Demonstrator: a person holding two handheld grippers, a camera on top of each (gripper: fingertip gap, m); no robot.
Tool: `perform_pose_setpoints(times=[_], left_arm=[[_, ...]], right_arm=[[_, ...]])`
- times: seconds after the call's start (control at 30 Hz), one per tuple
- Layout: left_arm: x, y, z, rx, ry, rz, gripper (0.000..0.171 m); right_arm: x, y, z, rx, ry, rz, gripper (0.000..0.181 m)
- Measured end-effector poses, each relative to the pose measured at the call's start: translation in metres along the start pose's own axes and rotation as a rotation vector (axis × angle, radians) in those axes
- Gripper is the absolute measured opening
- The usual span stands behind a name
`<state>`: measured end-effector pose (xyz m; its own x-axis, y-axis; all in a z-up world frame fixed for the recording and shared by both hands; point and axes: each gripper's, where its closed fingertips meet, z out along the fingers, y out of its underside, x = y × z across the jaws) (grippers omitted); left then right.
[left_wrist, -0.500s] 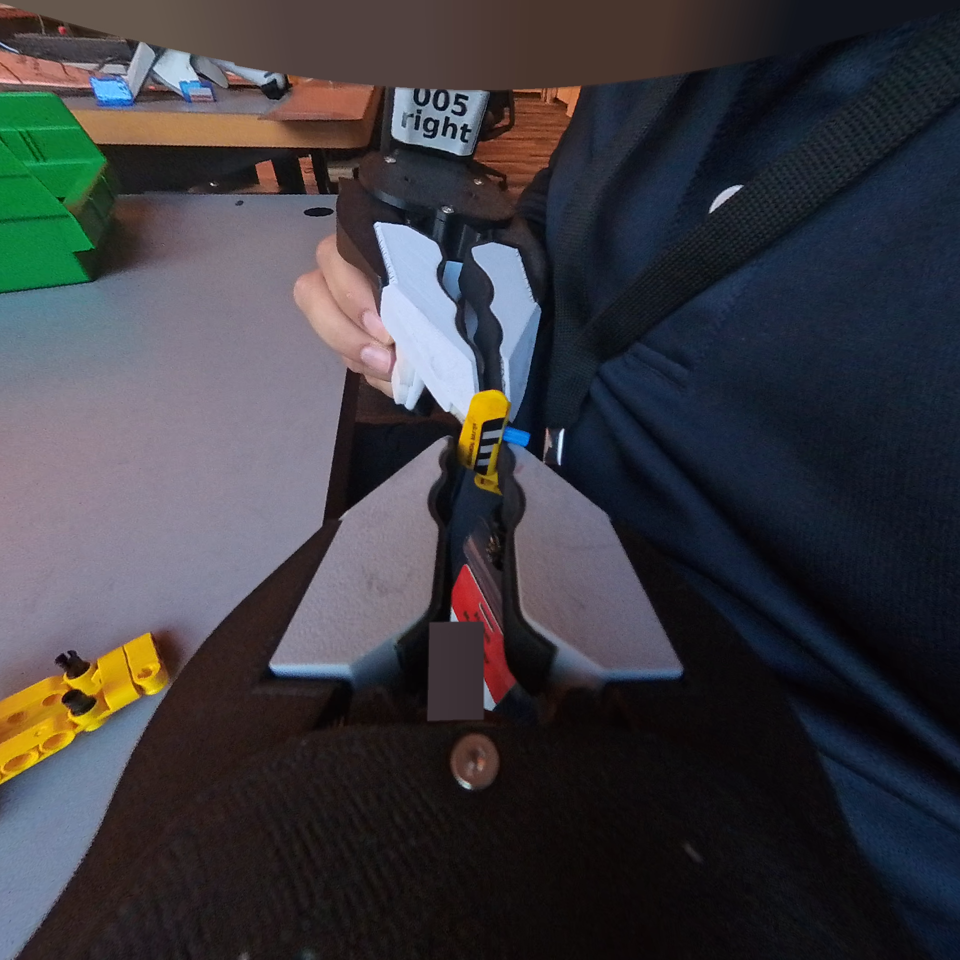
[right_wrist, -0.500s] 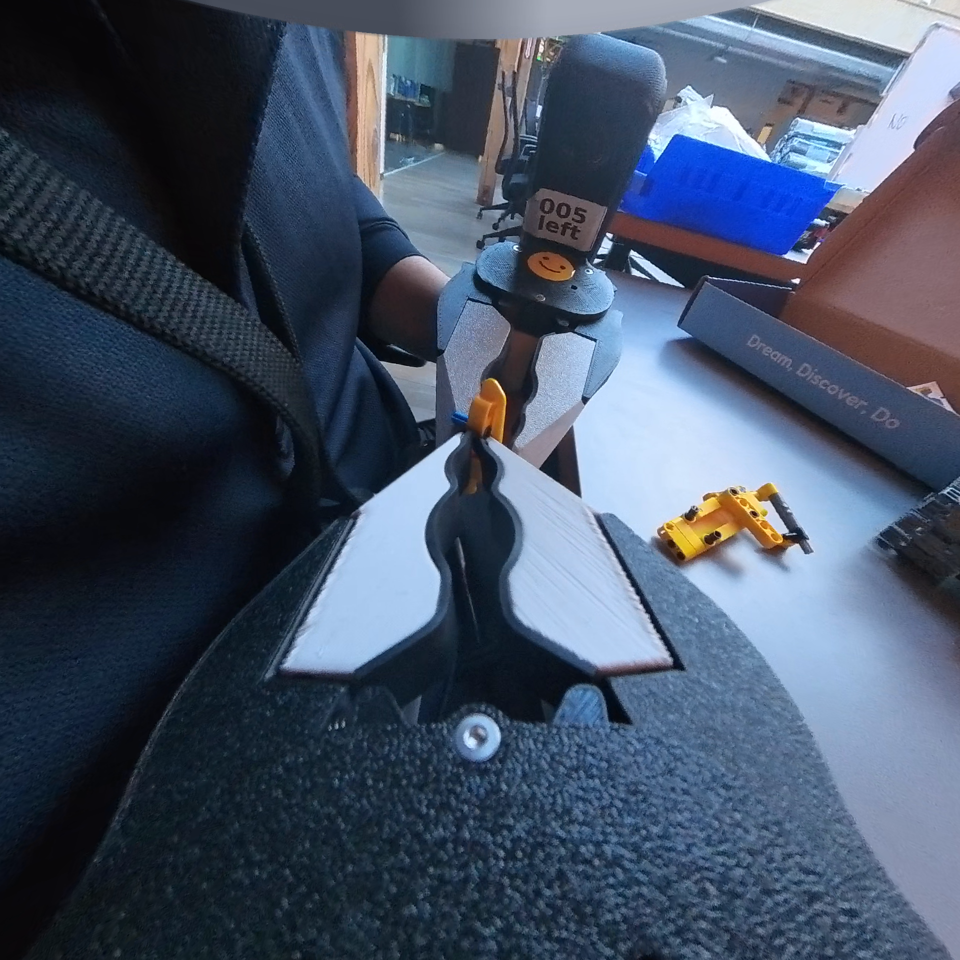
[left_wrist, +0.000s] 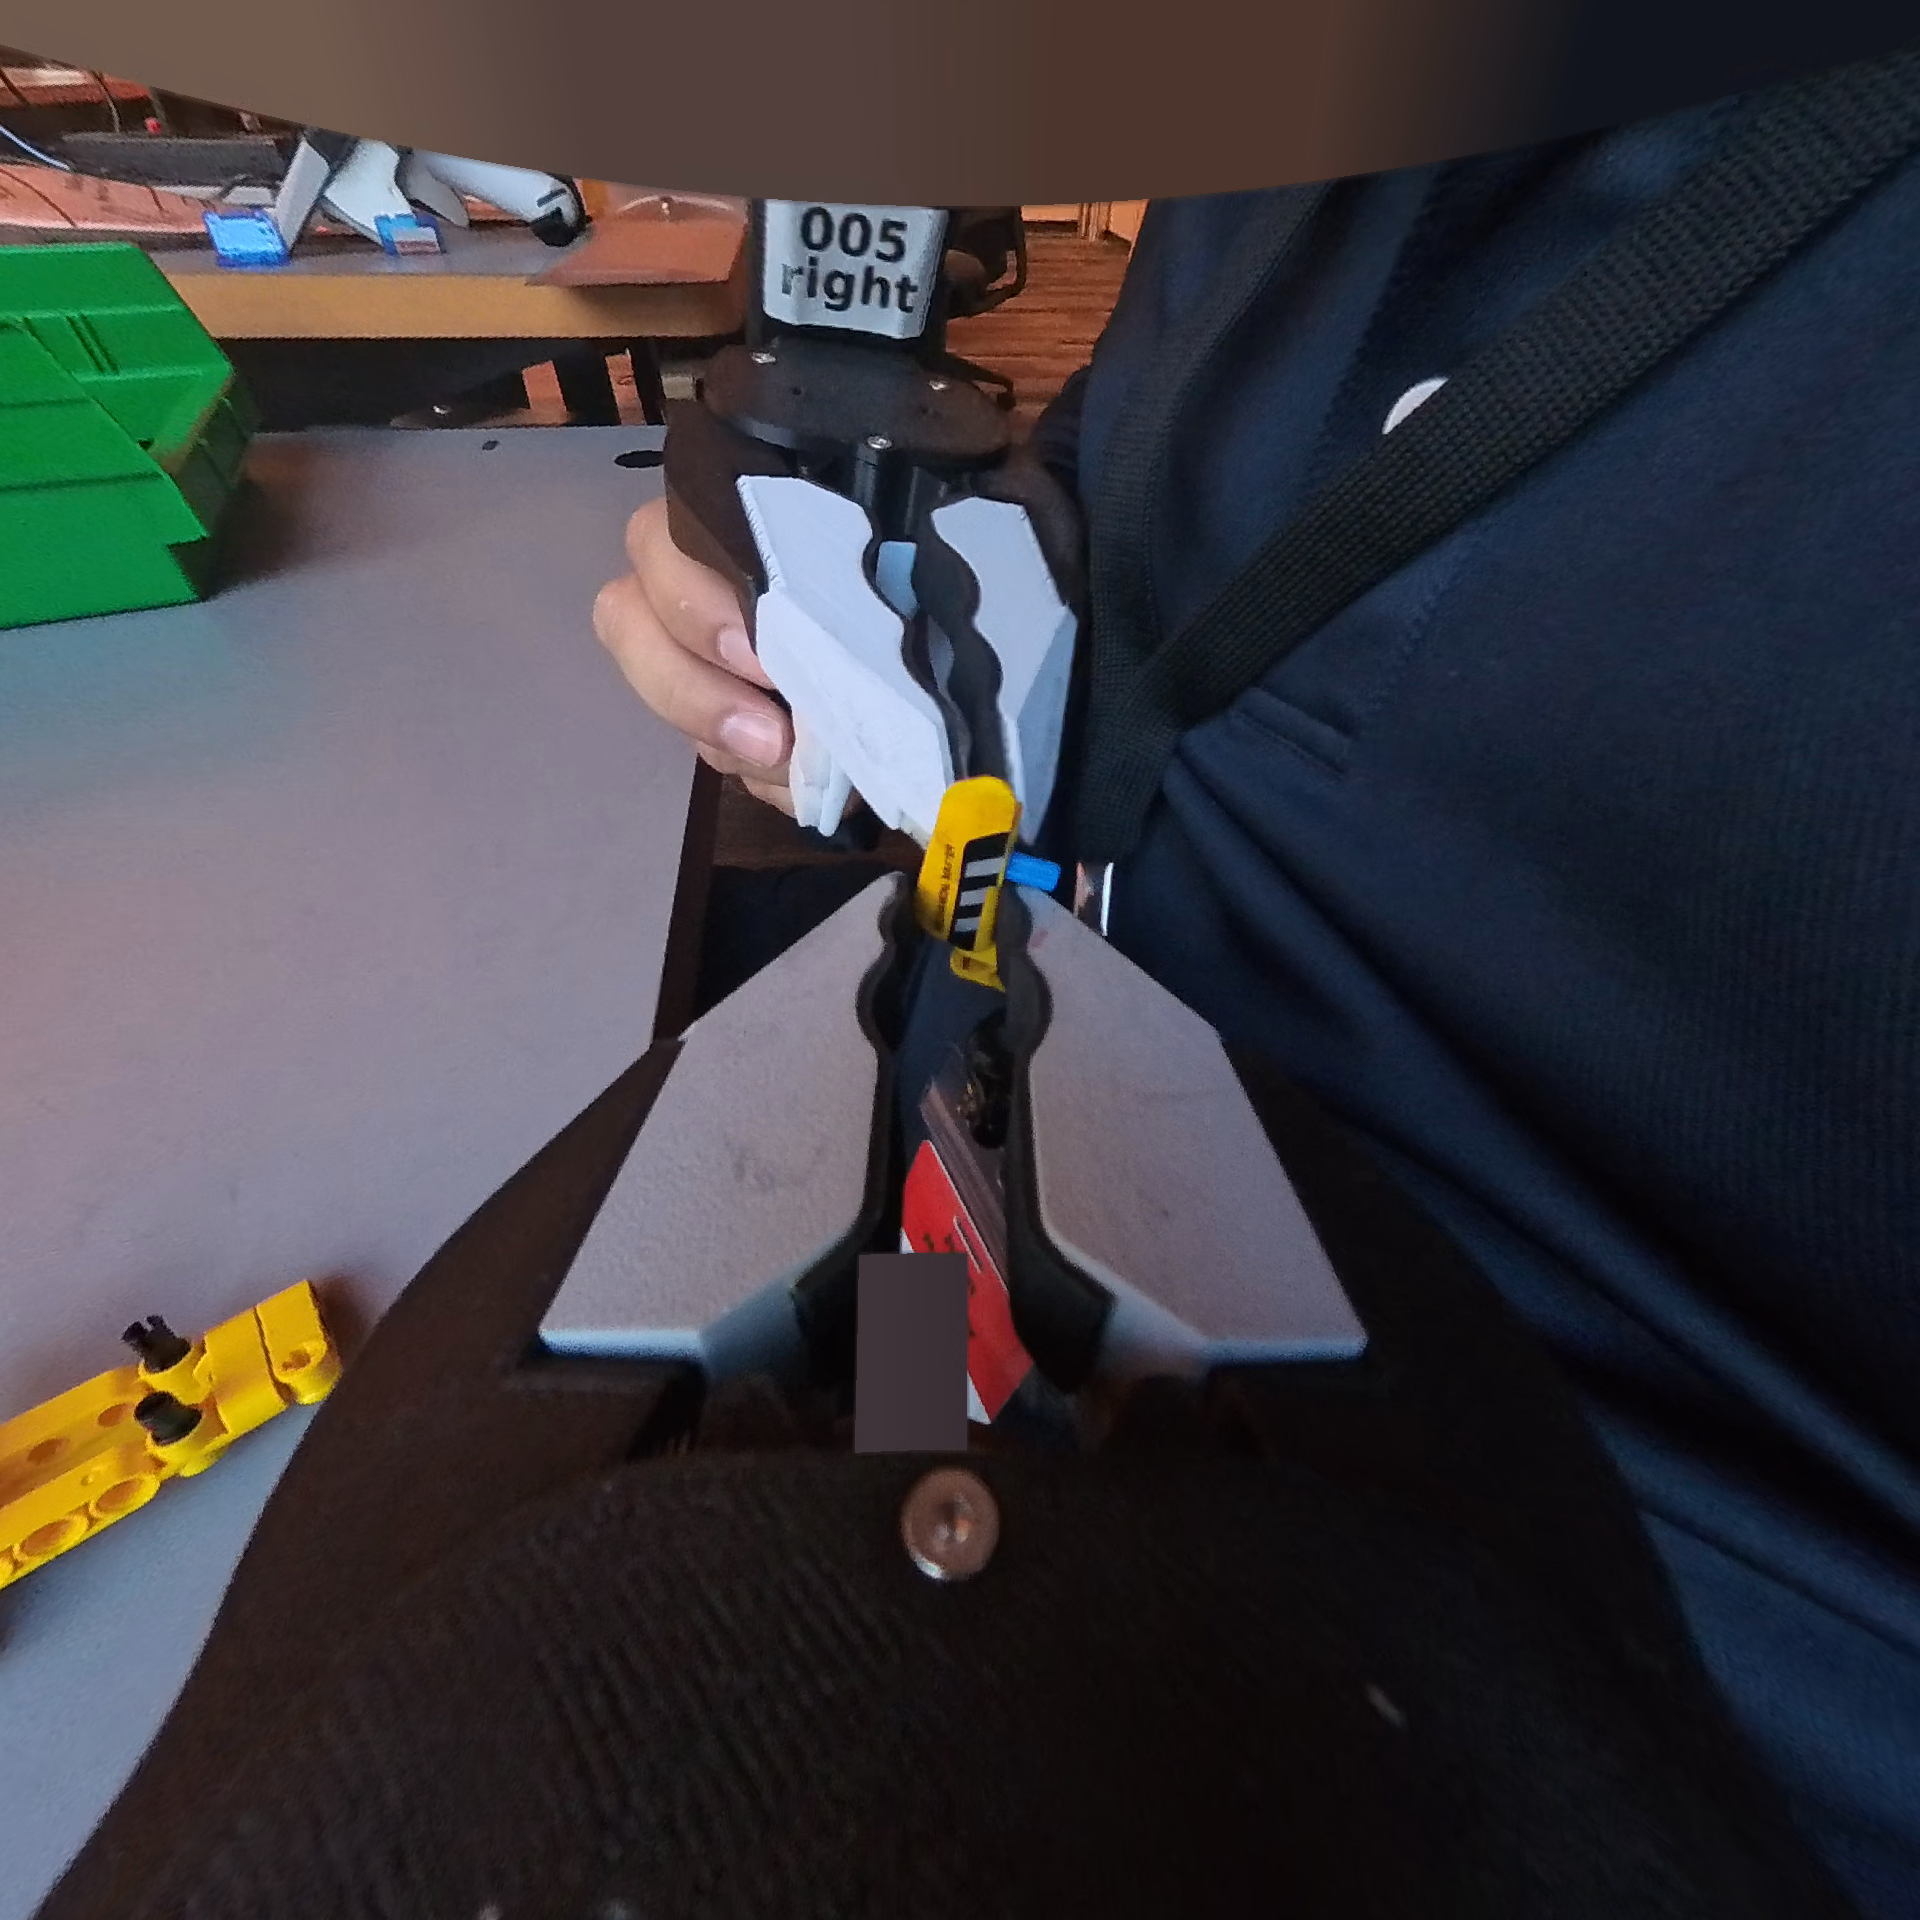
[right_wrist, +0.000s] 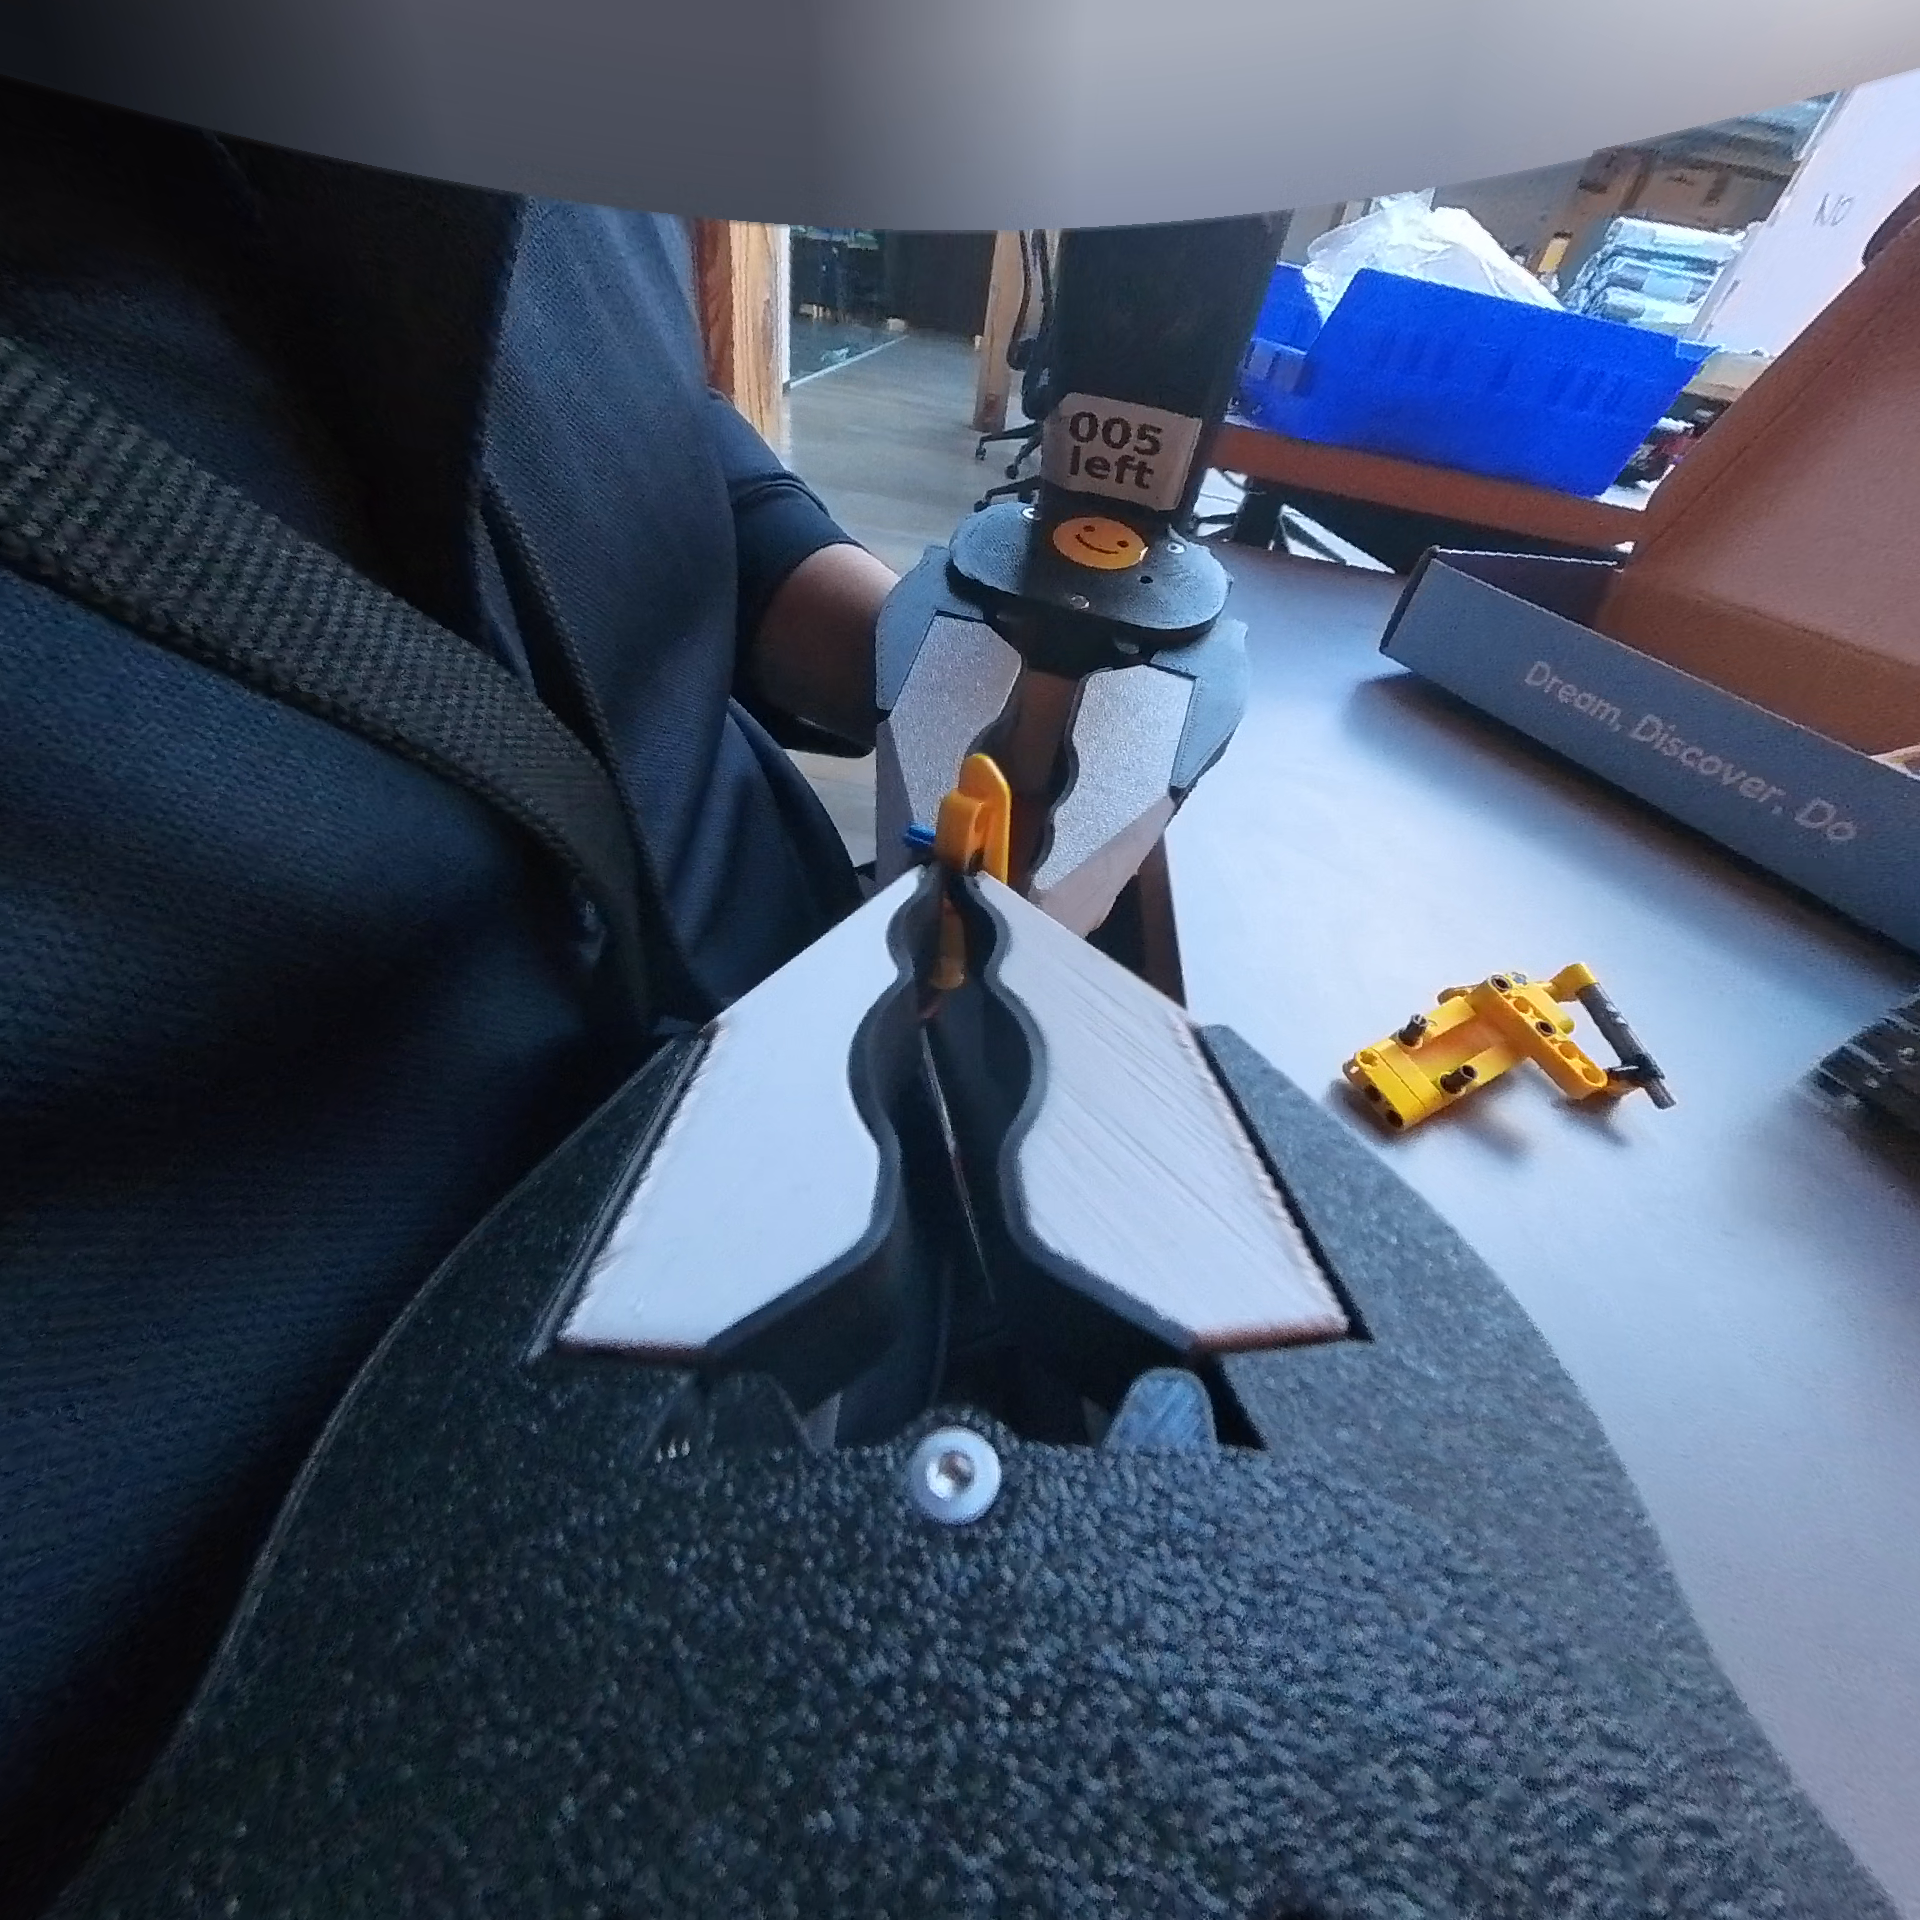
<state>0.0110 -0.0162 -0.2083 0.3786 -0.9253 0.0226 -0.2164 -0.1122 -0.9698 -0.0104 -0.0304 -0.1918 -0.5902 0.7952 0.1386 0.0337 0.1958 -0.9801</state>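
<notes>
The grey table (right_wrist: 1351, 852) spreads to the side of a person in a dark blue top (left_wrist: 1558, 935) crossed by a black webbing strap (left_wrist: 1455, 447), with both grippers held up in front of the chest rather than over the tabletop. At the table's far side stand a green plastic bin (left_wrist: 94, 447) and an open grey-and-brown cardboard box (right_wrist: 1662, 717). Lying loose on the table, well apart from both grippers, is a yellow assembly of holed plastic beams with black pins (right_wrist: 1496, 1039).

The left gripper (left_wrist: 961, 914) and the right gripper (right_wrist: 951, 894) point at each other, tip to tip. Between them sits a small yellow plastic piece with black stripes (left_wrist: 971, 868), its long axis running roughly along the line of both pairs of fingers. Each gripper is clenched on one end of it. A short blue pin (left_wrist: 1034, 871) sticks out of its side, towards the person's body.
</notes>
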Motion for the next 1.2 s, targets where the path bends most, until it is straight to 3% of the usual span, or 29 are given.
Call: perform_pose_setpoints(times=[0.13, 0.33, 1.2], left_arm=[[-0.0025, 0.0012, -0.0017, -0.004, -0.012, 0.002, 0.013], [-0.0017, -0.0002, -0.0009, 0.001, -0.011, 0.005, 0.012], [-0.008, 0.005, -0.0022, -0.016, -0.054, 0.012, 0.012]], right_arm=[[-0.0018, 0.0003, 0.0019, 0.003, -0.019, 0.031, 0.013], [0.0017, -0.0011, 0.001, 0.011, -0.003, 0.035, 0.004], [0.0049, 0.0034, 0.0, -0.007, 0.021, 0.041, 0.006]])
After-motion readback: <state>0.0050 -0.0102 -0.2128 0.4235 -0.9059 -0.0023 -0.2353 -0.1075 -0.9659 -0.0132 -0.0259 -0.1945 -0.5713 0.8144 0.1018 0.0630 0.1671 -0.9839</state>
